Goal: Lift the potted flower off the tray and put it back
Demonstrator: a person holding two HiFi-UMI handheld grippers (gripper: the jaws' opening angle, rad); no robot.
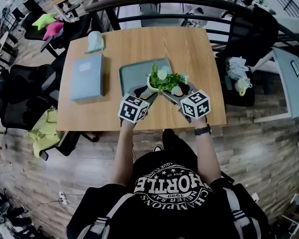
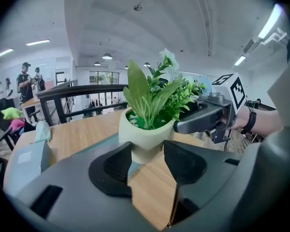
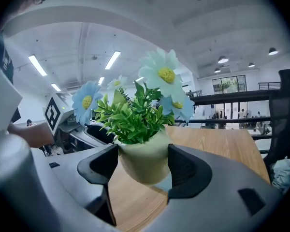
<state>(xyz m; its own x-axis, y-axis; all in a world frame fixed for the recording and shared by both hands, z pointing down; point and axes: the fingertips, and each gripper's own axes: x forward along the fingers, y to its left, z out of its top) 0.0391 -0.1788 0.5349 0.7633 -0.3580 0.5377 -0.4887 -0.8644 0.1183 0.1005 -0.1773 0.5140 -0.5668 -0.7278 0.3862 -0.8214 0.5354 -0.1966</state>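
The potted flower (image 1: 162, 81), a pale green round pot of blue-white daisies, hangs in the air just above the near right corner of the grey-green rectangular tray (image 1: 134, 71) on the wooden counter (image 1: 139, 44). The left hand-held gripper (image 1: 148, 91) and the right hand-held gripper (image 1: 177, 91) each clamp its sides.

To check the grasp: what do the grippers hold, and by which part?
Both hold the potted flower: left gripper on the pot's narrow base, right gripper on the pot's sides.
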